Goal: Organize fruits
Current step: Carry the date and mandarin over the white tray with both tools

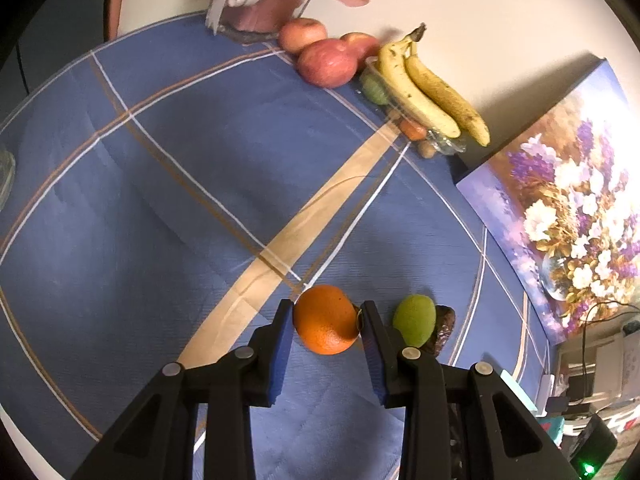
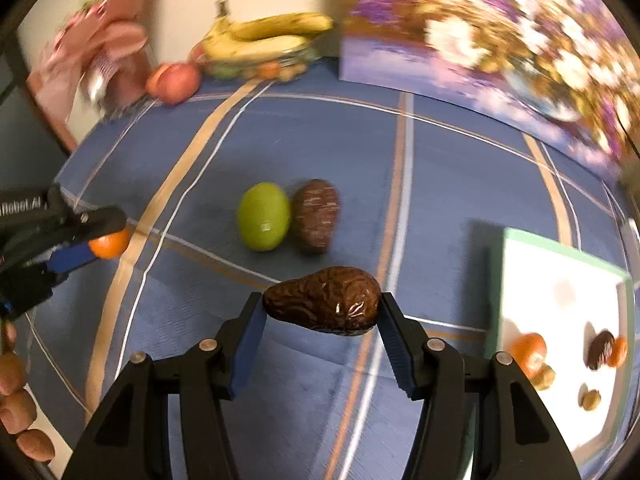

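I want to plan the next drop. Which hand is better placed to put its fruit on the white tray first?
Probably the right. Its tool holds the dark avocado, and the white tray lies close beside it. The left tool with the orange is farther away.

Each camera sits just behind its own gripper, looking steeply down along the fingers at the blue checked cloth [image 1: 160, 184] on the counter, close up. Both views share the green fruit [image 1: 414, 320], the bananas [image 2: 264, 36] by the far wall and the flower painting [image 1: 568, 216]; the right view also catches the left gripper [image 2: 96, 240].
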Demonstrator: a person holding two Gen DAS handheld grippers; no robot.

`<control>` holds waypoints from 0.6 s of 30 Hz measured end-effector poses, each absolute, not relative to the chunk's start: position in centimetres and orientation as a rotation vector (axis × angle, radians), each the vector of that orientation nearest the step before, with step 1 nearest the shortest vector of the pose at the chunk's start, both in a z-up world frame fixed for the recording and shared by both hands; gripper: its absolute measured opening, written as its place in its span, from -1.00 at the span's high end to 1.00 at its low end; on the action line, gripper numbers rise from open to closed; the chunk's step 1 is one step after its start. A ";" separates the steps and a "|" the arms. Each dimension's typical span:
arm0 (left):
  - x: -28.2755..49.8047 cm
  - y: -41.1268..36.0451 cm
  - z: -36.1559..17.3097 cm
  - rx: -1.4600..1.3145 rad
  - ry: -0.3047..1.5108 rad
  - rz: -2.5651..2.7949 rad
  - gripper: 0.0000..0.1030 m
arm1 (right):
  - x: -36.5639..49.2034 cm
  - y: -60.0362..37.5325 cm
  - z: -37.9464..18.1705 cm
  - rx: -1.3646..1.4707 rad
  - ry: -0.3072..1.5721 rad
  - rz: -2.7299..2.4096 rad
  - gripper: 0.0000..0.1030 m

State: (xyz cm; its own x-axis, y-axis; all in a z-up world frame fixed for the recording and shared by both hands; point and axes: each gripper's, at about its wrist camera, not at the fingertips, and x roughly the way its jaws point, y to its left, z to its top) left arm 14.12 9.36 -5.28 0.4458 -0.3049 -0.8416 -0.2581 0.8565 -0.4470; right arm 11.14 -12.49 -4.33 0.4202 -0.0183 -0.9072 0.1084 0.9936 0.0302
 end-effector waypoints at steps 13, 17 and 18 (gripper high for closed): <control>12.7 6.7 -1.5 -0.473 1.044 -0.092 0.31 | 7.2 -20.6 -0.6 0.297 1.069 -0.211 -0.13; 12.3 5.3 -0.9 -0.440 1.033 -0.120 0.31 | 5.6 -23.3 0.4 0.330 1.039 -0.277 -0.13; 12.1 4.9 -0.7 -0.431 1.032 -0.127 0.31 | 5.2 -24.1 0.6 0.344 1.030 -0.294 -0.13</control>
State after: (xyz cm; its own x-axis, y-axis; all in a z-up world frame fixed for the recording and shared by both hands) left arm 12.15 4.90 -0.74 0.5143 -0.3017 -0.8028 -0.0979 0.9093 -0.4045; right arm 5.23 -24.10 0.62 0.4840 -0.0766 -0.8717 0.3954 0.9078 0.1398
